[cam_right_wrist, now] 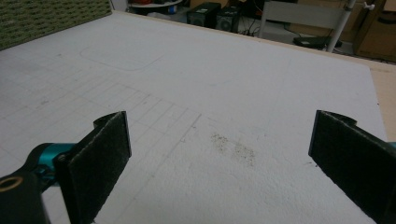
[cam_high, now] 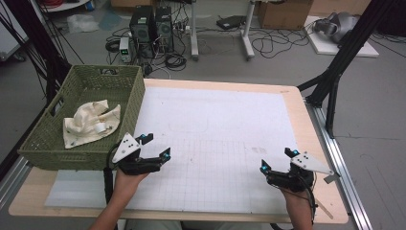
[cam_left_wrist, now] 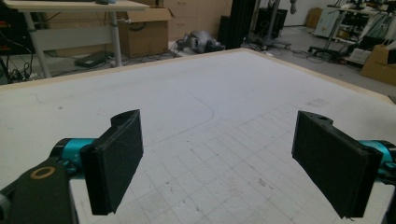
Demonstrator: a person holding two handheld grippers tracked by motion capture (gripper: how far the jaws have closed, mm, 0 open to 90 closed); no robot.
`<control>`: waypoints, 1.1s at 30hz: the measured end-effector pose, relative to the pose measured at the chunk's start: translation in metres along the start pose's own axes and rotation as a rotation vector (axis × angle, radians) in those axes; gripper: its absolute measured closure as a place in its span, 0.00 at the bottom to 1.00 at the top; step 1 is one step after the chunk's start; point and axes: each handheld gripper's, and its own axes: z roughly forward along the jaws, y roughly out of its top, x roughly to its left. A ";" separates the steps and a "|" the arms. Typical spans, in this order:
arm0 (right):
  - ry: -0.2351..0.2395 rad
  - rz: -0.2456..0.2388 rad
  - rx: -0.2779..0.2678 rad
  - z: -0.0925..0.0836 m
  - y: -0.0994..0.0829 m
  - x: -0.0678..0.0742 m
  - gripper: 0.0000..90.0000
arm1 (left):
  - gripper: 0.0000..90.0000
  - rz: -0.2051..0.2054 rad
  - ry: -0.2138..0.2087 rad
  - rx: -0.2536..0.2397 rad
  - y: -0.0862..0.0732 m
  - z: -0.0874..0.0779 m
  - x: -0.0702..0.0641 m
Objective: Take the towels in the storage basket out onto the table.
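high view: both claws rest apart and empty over the white table [cam_high: 230,120], left claw [cam_high: 155,146] just beside the green basket [cam_high: 45,143] holding the crumpled cloth [cam_high: 88,123], right claw [cam_high: 277,160] at the near right. likely next: reach into the basket. left claw view: gridded mat, boxes beyond. right claw view: smudged mat, computers on the floor.

Green woven basket [cam_high: 86,143] — cream cloth [cam_high: 88,123] — white gridded mat [cam_high: 220,143]
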 end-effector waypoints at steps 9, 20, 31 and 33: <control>0.007 0.008 0.011 -0.001 -0.003 -0.003 0.05 | 0.19 0.004 -0.010 0.008 0.000 0.003 -0.001; -0.023 0.041 0.018 -0.010 -0.002 0.000 0.05 | 0.19 0.008 -0.017 0.006 0.004 -0.002 -0.002; -0.003 -0.004 0.033 -0.001 -0.002 0.002 0.05 | 0.19 0.011 -0.028 0.007 0.014 -0.008 -0.001; 0.006 -0.004 0.038 0.000 -0.002 0.003 0.05 | 0.18 0.016 -0.030 0.009 0.017 -0.009 0.000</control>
